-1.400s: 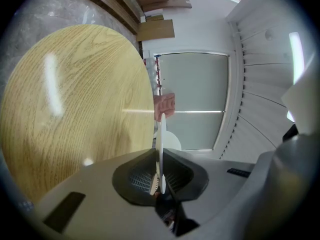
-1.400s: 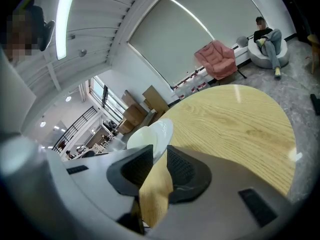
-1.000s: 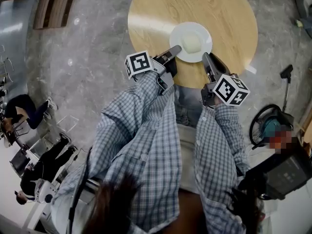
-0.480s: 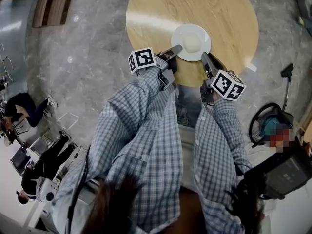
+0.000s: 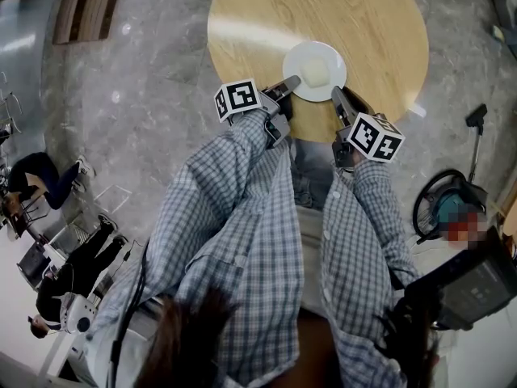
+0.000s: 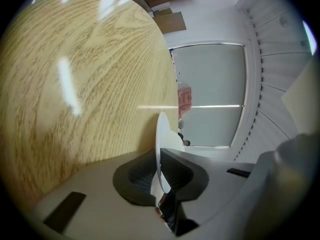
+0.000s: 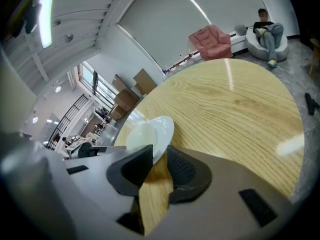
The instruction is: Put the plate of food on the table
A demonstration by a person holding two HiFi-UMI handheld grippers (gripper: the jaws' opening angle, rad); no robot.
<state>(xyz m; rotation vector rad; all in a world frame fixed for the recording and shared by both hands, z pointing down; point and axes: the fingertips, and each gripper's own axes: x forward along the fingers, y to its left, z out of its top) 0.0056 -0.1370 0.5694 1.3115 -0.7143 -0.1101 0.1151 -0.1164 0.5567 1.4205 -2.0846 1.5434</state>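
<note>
A white plate (image 5: 299, 59) with a pale lump of food (image 5: 317, 71) is over the near part of a round wooden table (image 5: 323, 6). I cannot tell whether it touches the wood. My left gripper (image 5: 291, 82) is shut on the plate's left rim. My right gripper (image 5: 336, 93) is shut on the near right rim. In the left gripper view the plate (image 6: 161, 134) stands edge-on between the dark pads (image 6: 175, 170). The right gripper view shows the plate (image 7: 162, 129) and food (image 7: 140, 136) low over the table (image 7: 230, 109), the rim caught at the jaw tips.
A grey stone floor surrounds the table. A machine with a hose (image 5: 444, 204) stands at the right. People sit at desks (image 5: 40, 180) at the far left. Beyond the table are a pink armchair (image 7: 212, 36), a seated person (image 7: 267, 29) and cardboard boxes (image 7: 145, 79).
Both grippers and the plate have sunk toward the tabletop together and look slightly smaller. The grips on the rim are unchanged.
</note>
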